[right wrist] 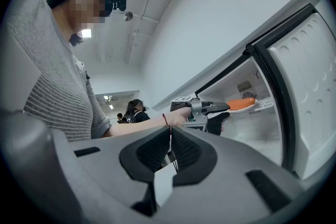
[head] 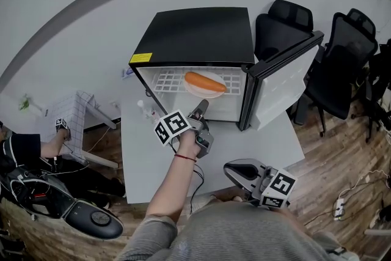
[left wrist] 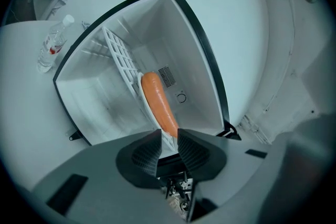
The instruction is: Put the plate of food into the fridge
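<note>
A small black fridge (head: 195,33) stands on the white table (head: 269,137) with its door (head: 287,82) swung open to the right. A white plate (head: 190,90) carrying a long orange piece of food (head: 204,82) rests on the wire shelf (head: 164,79) inside. My left gripper (head: 200,108) reaches to the plate's front edge. In the left gripper view the plate's rim (left wrist: 167,137) lies between the slightly parted jaws, below the food (left wrist: 157,102), and the pads do not press on it. My right gripper (head: 235,169) hangs low near my body, shut and holding nothing.
A clear plastic bottle (head: 145,112) stands on the table left of the fridge. Two black office chairs (head: 284,24) (head: 348,46) stand behind the open door. Another person sits at the far left by a tiled stand (head: 76,110). Cables lie on the wooden floor.
</note>
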